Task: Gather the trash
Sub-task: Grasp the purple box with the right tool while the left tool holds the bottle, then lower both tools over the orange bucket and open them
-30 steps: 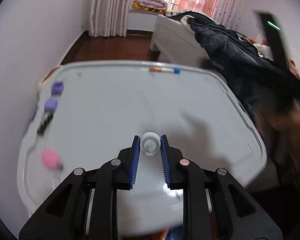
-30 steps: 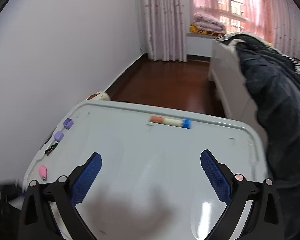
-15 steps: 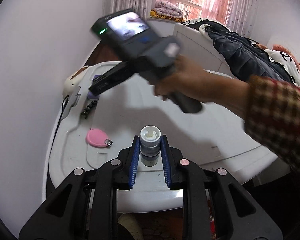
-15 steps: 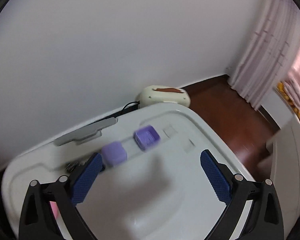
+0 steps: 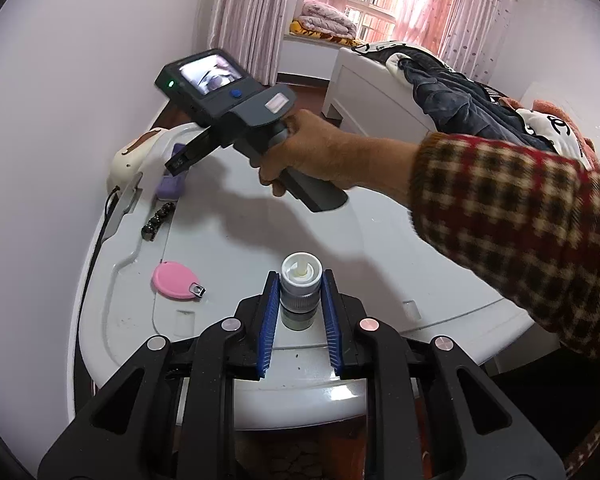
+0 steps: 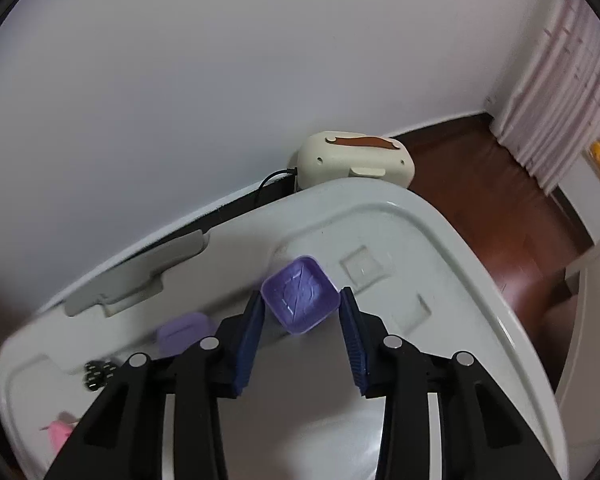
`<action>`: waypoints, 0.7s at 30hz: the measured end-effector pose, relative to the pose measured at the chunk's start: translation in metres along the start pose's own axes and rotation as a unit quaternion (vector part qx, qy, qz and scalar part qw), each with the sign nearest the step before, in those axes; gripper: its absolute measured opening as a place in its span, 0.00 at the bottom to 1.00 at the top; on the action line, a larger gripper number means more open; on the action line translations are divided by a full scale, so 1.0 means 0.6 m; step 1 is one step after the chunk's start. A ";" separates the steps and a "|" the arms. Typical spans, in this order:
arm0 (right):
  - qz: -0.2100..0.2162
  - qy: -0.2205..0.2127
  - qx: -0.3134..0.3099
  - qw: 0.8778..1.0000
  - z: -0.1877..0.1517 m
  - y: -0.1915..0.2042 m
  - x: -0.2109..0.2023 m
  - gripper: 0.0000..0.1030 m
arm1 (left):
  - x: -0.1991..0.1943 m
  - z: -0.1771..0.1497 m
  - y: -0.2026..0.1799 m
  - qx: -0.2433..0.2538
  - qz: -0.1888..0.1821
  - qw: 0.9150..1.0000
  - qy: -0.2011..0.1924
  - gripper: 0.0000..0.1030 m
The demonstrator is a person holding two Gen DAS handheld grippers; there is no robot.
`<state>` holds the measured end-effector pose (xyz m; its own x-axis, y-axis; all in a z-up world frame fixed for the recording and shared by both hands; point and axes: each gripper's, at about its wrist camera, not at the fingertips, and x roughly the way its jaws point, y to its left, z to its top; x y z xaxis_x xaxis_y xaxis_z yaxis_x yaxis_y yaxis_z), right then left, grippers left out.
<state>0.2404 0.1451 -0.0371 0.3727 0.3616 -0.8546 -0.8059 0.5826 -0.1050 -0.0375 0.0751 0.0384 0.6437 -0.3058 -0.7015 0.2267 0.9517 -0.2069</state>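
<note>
My left gripper is shut on a small bottle with a white cap, held just above the near edge of the white tabletop. My right gripper is closing its jaws on an empty purple plastic cup at the far left of the tabletop. Its blue pads touch two opposite corners of the cup. A second purple cup lies just left of it. In the left wrist view the right gripper reaches over those cups, held by a hand.
A pink round disc and a string of dark beads lie along the tabletop's left side. A cream-coloured device with a cable stands behind the table by the wall. A bed with dark clothes is at the right.
My right gripper swung across to the table's far left corner, came down over the purple cup and narrowed its jaws from wide to the cup's width. The left gripper kept the bottle.
</note>
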 end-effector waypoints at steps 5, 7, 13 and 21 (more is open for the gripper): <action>0.011 -0.027 0.037 0.999 -0.034 0.005 -0.085 0.37 | -0.003 -0.001 -0.006 0.006 -0.003 1.000 0.000 0.20; 0.001 -0.040 0.047 0.998 -0.066 0.008 -0.141 0.37 | -0.003 -0.001 -0.010 0.010 -0.005 1.000 0.003 0.20; -0.042 -0.038 0.088 0.994 -0.216 0.026 -0.300 0.37 | -0.010 -0.015 -0.046 0.042 -0.017 0.999 0.007 0.20; -0.059 0.037 0.184 0.981 -0.522 0.126 -0.458 0.37 | -0.034 -0.100 -0.140 0.081 -0.104 0.988 0.080 0.20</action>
<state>-0.0668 -0.1381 0.0306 0.4083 0.2306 -0.8832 -0.5341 0.8450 -0.0263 -0.1134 0.0032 0.0291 0.4491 -0.4741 -0.7573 0.4647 0.8479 -0.2552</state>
